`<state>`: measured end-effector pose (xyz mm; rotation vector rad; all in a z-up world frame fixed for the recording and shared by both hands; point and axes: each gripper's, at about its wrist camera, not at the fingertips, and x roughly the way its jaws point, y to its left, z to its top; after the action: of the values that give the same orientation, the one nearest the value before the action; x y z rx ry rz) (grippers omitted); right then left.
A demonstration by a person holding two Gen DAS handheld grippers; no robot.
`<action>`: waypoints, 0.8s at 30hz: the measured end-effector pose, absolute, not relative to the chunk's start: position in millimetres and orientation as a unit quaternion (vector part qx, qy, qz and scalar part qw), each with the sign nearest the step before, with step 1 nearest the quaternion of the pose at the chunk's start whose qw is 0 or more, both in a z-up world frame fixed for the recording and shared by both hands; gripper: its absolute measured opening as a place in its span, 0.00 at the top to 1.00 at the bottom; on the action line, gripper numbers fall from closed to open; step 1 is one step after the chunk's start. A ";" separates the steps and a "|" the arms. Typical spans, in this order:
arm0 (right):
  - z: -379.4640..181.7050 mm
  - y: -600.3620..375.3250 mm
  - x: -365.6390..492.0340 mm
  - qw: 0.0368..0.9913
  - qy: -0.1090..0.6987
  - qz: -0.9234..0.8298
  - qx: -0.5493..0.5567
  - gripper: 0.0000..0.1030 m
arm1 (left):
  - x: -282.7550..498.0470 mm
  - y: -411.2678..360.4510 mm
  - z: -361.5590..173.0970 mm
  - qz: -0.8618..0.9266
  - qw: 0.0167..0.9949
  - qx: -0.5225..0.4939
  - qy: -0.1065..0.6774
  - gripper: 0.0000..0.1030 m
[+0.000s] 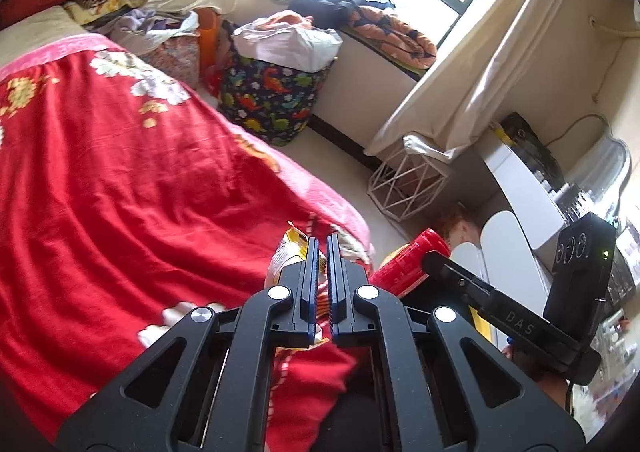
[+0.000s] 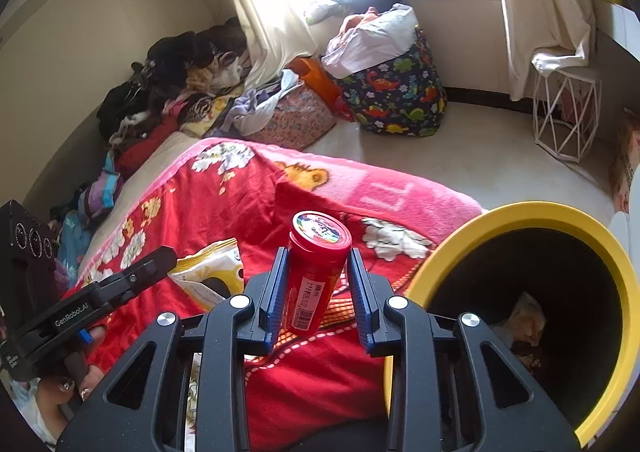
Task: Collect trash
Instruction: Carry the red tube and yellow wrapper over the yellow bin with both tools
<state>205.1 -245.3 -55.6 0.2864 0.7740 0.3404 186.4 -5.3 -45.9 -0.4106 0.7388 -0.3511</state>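
Here the red canister (image 2: 316, 272) stands clamped between the right tongs (image 2: 316, 284).

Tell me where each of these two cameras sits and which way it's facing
Left wrist: on the left gripper, looking along its fingers across the red blanket toward the window; it pinches a snack bag; the right gripper shows at its right.
Right wrist: on the right gripper, facing the same corner; it grips a red canister beside the yellow bin; the left gripper shows at its left.
Shared: blanket, dinosaur bag, white wire basket, both trash items.
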 end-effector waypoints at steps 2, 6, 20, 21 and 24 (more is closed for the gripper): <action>-54.1 -254.1 203.5 0.904 0.371 0.159 0.143 0.72 | 188.1 -13.1 -43.5 -0.177 0.896 -0.197 0.356 0.98; -50.2 -273.8 198.7 0.906 0.364 0.146 0.157 0.72 | 190.8 -30.2 -37.5 -0.194 0.895 -0.192 0.354 0.98; -51.8 -345.6 175.1 0.910 0.349 0.087 0.207 0.73 | 195.8 -96.9 -19.4 -0.251 0.888 -0.163 0.349 0.98; -52.3 -350.9 173.5 0.910 0.348 0.082 0.210 0.73 | 195.4 -102.2 -18.8 -0.255 0.888 -0.160 0.349 0.98; -53.7 -364.6 168.3 0.910 0.345 0.070 0.218 0.73 | 195.0 -118.0 -17.3 -0.266 0.886 -0.150 0.350 0.98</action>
<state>168.3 -364.6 -53.7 0.4497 0.7122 0.1436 195.0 -118.0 -17.3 -0.3111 0.7274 -0.5527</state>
